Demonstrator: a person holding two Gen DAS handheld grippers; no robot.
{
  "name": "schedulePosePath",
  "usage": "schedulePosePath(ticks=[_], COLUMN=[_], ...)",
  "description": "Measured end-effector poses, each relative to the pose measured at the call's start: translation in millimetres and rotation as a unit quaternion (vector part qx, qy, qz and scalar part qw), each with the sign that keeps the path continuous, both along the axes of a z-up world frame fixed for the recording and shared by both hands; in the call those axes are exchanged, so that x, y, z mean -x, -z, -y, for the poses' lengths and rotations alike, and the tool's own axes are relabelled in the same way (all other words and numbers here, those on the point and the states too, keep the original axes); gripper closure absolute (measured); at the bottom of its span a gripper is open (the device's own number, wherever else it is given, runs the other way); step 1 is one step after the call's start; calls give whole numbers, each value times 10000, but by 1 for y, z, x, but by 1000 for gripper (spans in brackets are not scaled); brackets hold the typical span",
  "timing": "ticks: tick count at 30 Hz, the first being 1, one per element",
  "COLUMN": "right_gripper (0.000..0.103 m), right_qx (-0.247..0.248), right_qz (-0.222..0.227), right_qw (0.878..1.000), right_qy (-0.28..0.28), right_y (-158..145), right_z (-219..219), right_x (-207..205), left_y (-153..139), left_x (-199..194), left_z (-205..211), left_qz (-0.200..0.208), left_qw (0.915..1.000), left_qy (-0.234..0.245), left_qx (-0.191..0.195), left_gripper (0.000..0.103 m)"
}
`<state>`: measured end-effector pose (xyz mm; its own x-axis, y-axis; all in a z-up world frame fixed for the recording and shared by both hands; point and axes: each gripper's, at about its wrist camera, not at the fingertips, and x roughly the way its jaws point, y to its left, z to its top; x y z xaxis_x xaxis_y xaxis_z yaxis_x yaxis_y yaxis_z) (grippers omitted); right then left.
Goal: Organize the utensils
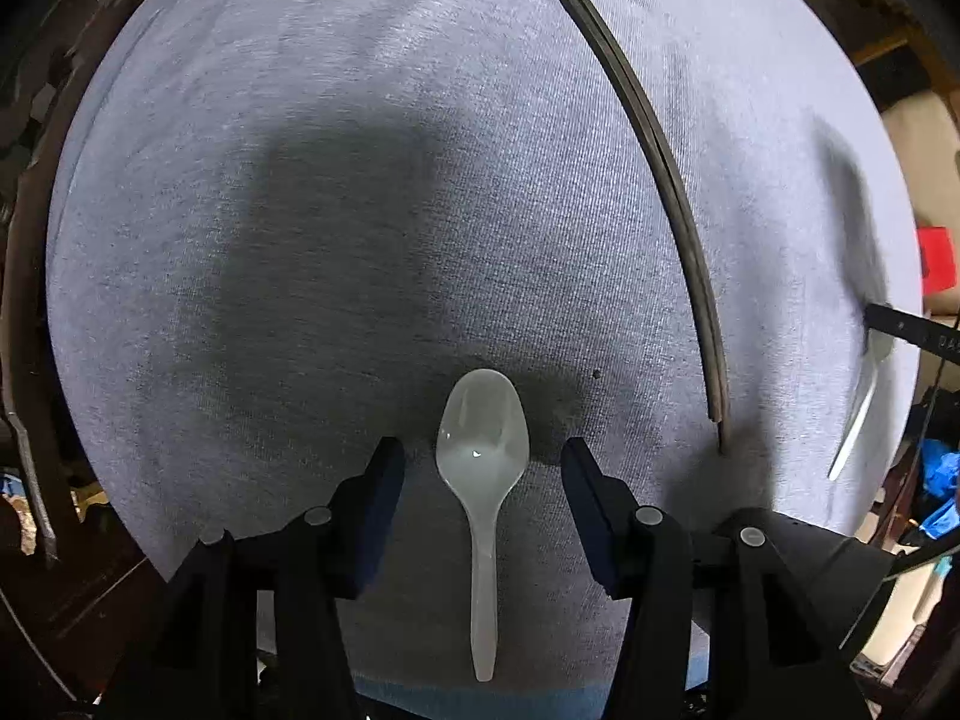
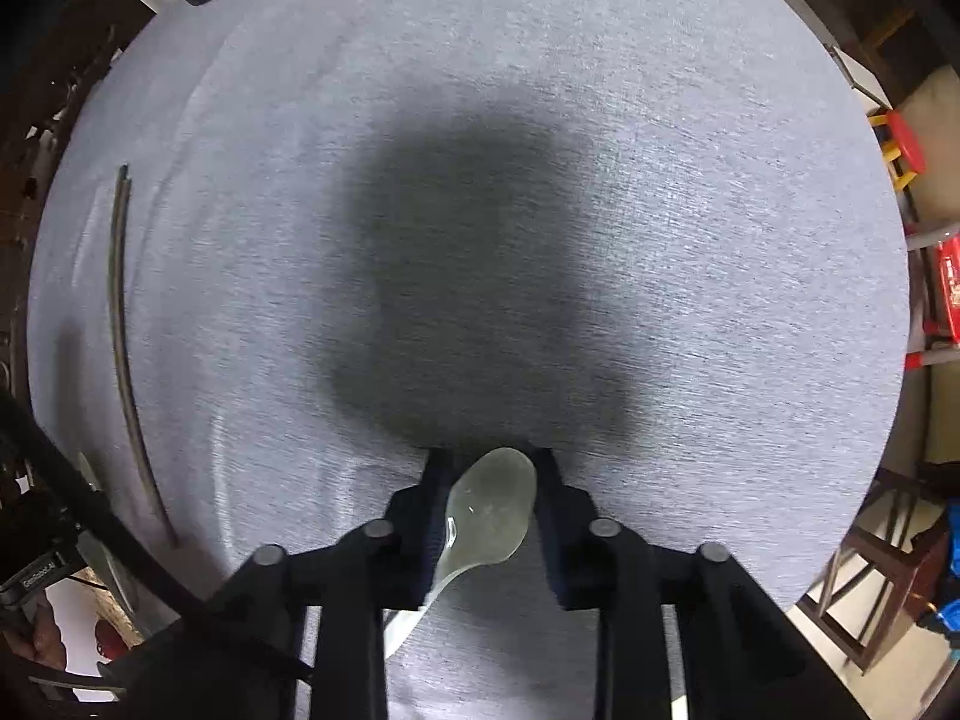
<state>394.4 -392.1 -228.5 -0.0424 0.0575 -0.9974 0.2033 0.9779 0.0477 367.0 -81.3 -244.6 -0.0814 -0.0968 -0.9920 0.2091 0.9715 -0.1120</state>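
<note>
Spoons (image 1: pixel 482 444) on grey tablecloth (image 1: pixel 360 180); left tool (image 1: pixel 483 456) released, right tool (image 2: pixel 489 468) straddling spoon, released.

White plastic spoon (image 1: pixel 482 450) between parted left gripper (image 1: pixel 482 461) fingers (image 1: pixel 384 468)

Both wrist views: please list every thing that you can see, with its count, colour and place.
tablecloth: one, grey-blue, under everything.
spoons: two, translucent white; one lies flat between the fingers of the left gripper, the other has its bowl between the fingers of the right gripper.
chopsticks: one pair, dark, side by side on the cloth between the two spoons.
red box: one, red, off the table, right edge of the right wrist view.
wooden chair: one, brown, beside the table, same view.
left gripper: one, black, open, pads clear of its spoon.
right gripper: one, black, close around the bowl; grip unclear.
</note>
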Motion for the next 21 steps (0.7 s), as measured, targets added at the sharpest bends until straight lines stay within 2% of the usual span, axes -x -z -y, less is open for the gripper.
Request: schedulePosePath(ticks=[3, 4, 7, 8, 15, 21], right_gripper=[92, 93, 93, 93, 94, 94], right_qx=[0, -52, -164, -206, -359, -289], right_qz=[35, 63, 186, 223, 474, 897], right_qw=[10000, 10000, 9996, 9994, 9981, 9955], right_qy=[9, 38, 111, 137, 178, 116], right_y=[-1, -1, -2, -2, -10, -31], right_z=[3, 5, 10, 11, 18, 12], right_x=[0, 3, 8, 9, 18, 20], left_y=[1, 2, 2, 2, 3, 0], left_x=[-6, -7, -15, -19, -35, -27], left_z=[5, 6, 7, 8, 14, 3], left_qz=[-18, -10, 70, 85, 190, 355], left_qw=[10000, 10000, 9998, 9998, 9996, 9991], left_qy=[-78, -97, -69, -72, -45, -206], left_qx=[-2, -13, -148, -177, -185, -55], left_gripper=[49, 51, 64, 72, 72, 72])
